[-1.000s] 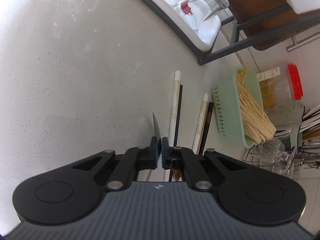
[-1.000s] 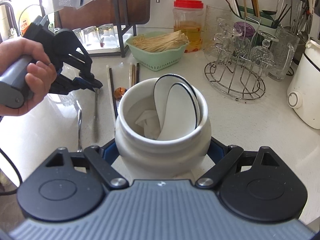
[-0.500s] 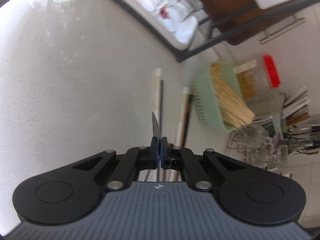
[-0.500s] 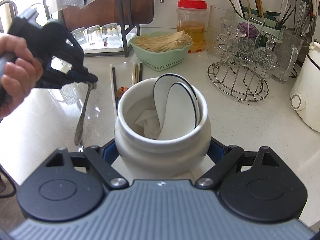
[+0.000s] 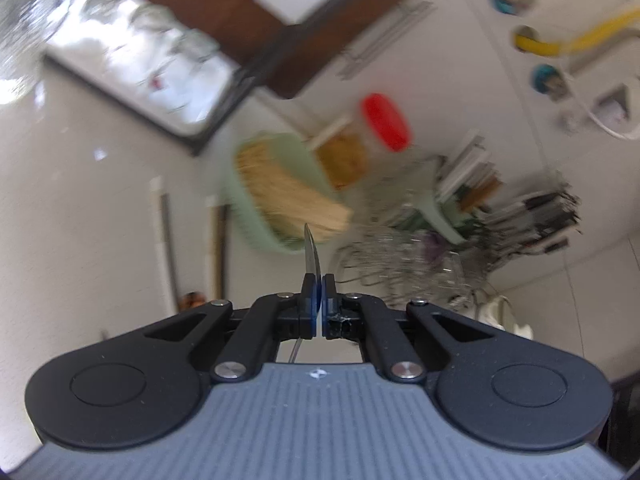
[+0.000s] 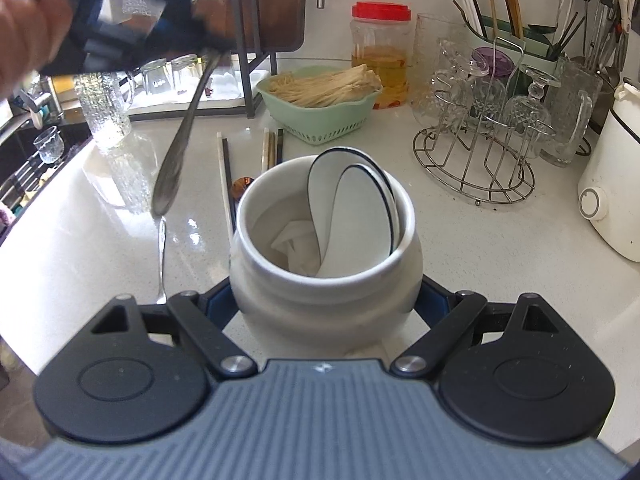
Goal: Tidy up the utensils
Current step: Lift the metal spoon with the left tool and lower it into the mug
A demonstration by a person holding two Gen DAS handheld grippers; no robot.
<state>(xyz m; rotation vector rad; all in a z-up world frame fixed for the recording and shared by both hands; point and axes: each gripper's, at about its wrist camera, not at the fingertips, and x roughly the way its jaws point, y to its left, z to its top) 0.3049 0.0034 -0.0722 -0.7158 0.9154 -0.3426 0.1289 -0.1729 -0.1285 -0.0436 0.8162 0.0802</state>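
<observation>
Right wrist view: white speckled worktop (image 6: 460, 248); right tongs (image 6: 326, 300) grasping the jar (image 6: 326, 276); beyond it, chopsticks (image 6: 226, 168); left tongs (image 6: 208, 50) clenched on a spoon (image 6: 180, 148).

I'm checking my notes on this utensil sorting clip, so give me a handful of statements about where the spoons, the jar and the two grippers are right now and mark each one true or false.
1. The left gripper is shut on a metal spoon that hangs in the air. True.
2. The right gripper is empty. False: its fingers sit against both sides of the white ceramic jar.
3. The jar holds white spoons with dark rims. True.
4. No utensils remain on the counter. False: another metal spoon and several chopsticks lie there.
5. The green basket is empty. False: it holds pale noodle-like strands.
</observation>
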